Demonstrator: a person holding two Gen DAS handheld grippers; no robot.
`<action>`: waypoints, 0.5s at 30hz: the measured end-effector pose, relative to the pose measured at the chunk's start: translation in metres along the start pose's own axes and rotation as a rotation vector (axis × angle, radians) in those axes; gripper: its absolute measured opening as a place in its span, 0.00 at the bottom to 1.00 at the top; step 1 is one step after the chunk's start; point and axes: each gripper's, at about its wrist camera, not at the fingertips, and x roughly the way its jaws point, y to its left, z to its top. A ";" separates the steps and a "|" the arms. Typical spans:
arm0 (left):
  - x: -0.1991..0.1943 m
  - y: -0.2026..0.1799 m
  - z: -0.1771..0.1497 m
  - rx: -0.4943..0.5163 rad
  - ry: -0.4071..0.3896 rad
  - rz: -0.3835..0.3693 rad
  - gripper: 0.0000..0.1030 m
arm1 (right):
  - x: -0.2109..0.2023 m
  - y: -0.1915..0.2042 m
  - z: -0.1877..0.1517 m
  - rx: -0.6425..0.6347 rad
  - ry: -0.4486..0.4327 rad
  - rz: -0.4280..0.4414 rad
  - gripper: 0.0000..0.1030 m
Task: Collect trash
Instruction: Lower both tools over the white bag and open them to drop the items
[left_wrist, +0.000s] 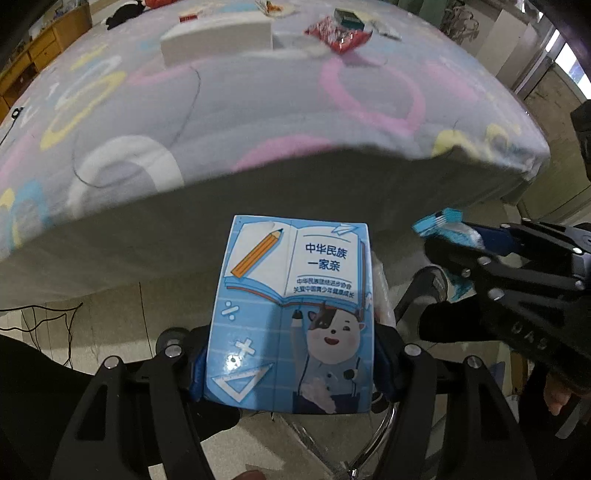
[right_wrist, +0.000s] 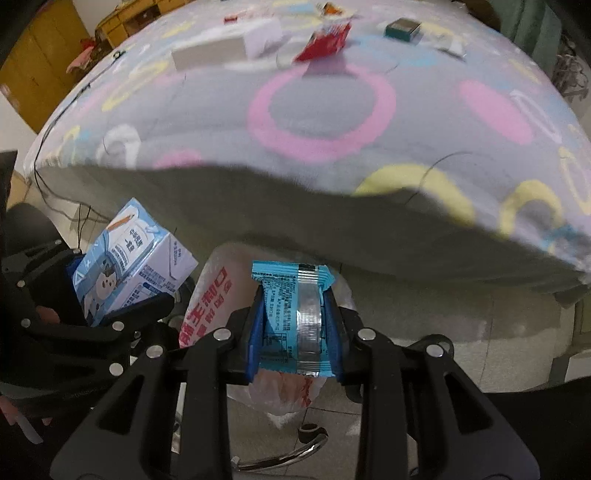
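Beyond both tools, the grey ring-patterned bed (right_wrist: 332, 110) bears a red wrapper (right_wrist: 325, 42) and a teal box (right_wrist: 402, 28), uncollected. I have my left gripper (left_wrist: 291, 354) clamped on a blue milk carton (left_wrist: 295, 314) and my right gripper (right_wrist: 293, 332) on a blue foil sachet (right_wrist: 291, 317), both over the translucent red-printed bag (right_wrist: 214, 295); I judge collection partly done

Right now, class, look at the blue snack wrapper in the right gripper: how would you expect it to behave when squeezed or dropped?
The wrapper looks thin and crinkly, so it probably bends easily between the fingers. Its glossy foil strip suggests it may slip. It seems light, likely fluttering rather than dropping straight into the plastic bag below.
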 end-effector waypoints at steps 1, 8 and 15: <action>0.004 0.000 0.000 0.000 0.010 -0.003 0.63 | 0.005 0.001 0.000 -0.004 0.008 0.001 0.27; 0.036 -0.001 0.003 0.005 0.085 0.007 0.63 | 0.035 -0.002 0.003 0.000 0.066 0.029 0.28; 0.081 -0.007 0.006 0.020 0.194 0.038 0.63 | 0.068 -0.007 0.007 0.023 0.109 0.043 0.28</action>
